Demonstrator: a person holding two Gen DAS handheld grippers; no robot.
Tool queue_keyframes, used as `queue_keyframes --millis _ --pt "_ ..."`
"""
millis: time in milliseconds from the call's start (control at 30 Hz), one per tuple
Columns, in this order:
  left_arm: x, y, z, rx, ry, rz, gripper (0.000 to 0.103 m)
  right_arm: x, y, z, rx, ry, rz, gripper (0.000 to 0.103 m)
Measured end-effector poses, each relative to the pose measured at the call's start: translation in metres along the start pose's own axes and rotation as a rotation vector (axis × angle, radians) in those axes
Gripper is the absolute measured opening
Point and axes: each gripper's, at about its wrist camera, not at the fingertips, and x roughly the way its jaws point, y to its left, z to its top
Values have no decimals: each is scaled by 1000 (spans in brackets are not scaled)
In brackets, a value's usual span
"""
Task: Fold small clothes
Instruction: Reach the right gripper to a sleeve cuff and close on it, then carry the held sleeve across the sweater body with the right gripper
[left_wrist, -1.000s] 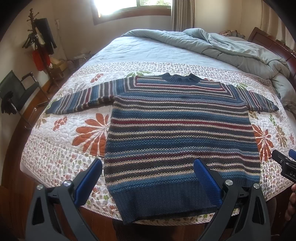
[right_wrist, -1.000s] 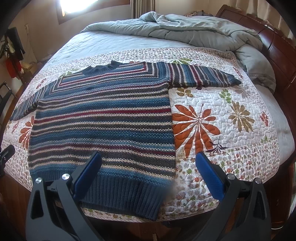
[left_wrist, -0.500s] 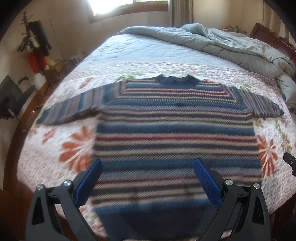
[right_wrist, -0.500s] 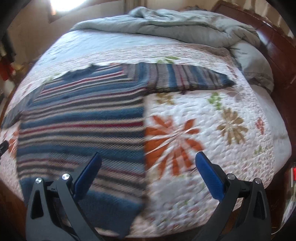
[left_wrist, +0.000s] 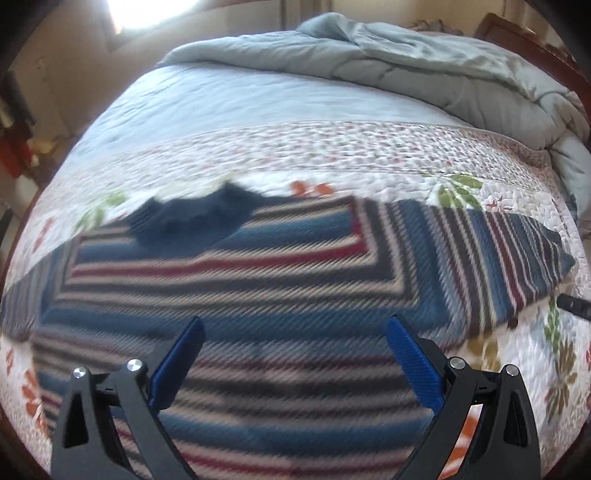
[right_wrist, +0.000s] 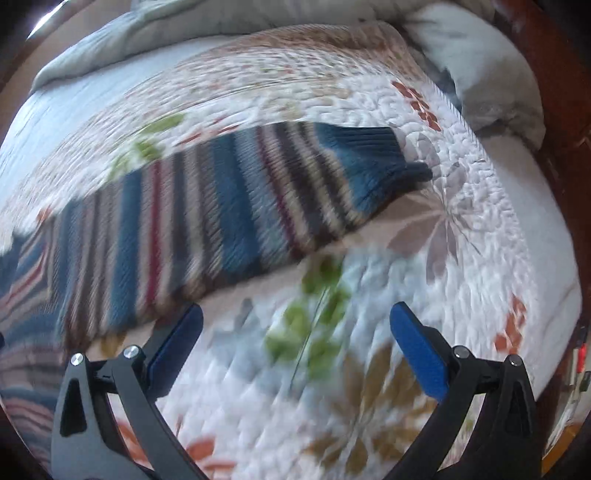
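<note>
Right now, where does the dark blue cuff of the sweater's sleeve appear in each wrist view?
Left wrist view: the cuff lies at the far right edge.
Right wrist view: the cuff lies above centre, toward the right.
Shared landmark: the grey duvet bunched beyond it.

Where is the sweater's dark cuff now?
In the right wrist view, the cuff lies upper right on the floral quilt, beyond the open right tool.

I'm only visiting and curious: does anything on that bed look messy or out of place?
Only the grey duvet, bunched in a heap at the far end. The striped sweater lies flat on the floral quilt, sleeve stretched out straight.
</note>
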Motion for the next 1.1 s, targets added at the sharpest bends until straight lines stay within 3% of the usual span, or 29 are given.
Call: queue_keyframes --millis 200,500,567,600,633,700,867,967,1100 --pt "27 -32 20 35 5 4 99 46 -36 45 72 42 -22 101" --pt "40 -35 14 65 10 -6 99 81 -62 69 172 54 89 100" --pt "40 -28 12 66 9 1 99 79 -59 72 159 29 95 82" --pt "39 -21 11 63 7 9 99 77 -58 72 159 20 95 64" --pt "38 -14 11 56 8 15 99 70 -54 73 148 -1 125 36" --pt "38 -3 10 42 13 20 99 61 -46 76 136 -11 157 8" --pt "30 38 6 -2 17 42 99 -3 3 70 16 -170 146 8" --pt "21 68 0 -22 6 71 99 -46 57 61 -105 -258 244 8" --pt "13 119 -10 -88 17 86 99 -84 149 31 -301 -299 336 8"
